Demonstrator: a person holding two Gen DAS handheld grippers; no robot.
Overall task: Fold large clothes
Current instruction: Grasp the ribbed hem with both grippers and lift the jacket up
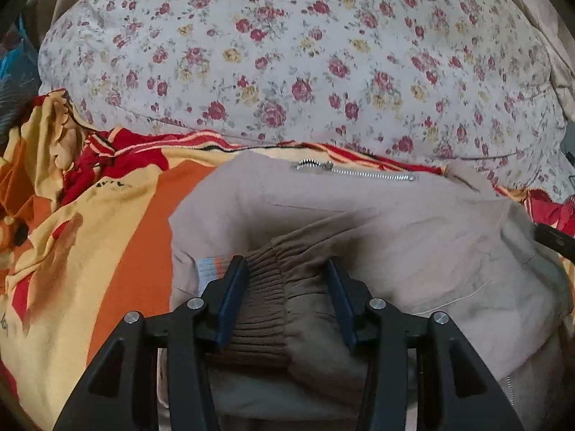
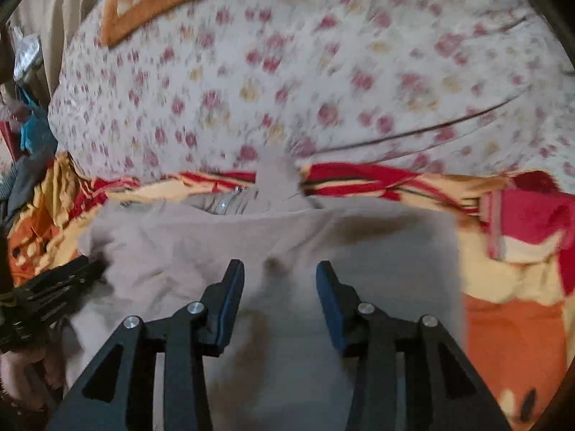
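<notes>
Jacket cuff between left tongs

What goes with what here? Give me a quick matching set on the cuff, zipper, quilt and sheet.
1. cuff
2. zipper
3. quilt
4. sheet

a. floral, behind the jacket
b. orange and yellow, under the jacket
c. between the left gripper fingers
d. silver, along the jacket's far edge

Pairs: 1-c, 2-d, 3-a, 4-b
</notes>
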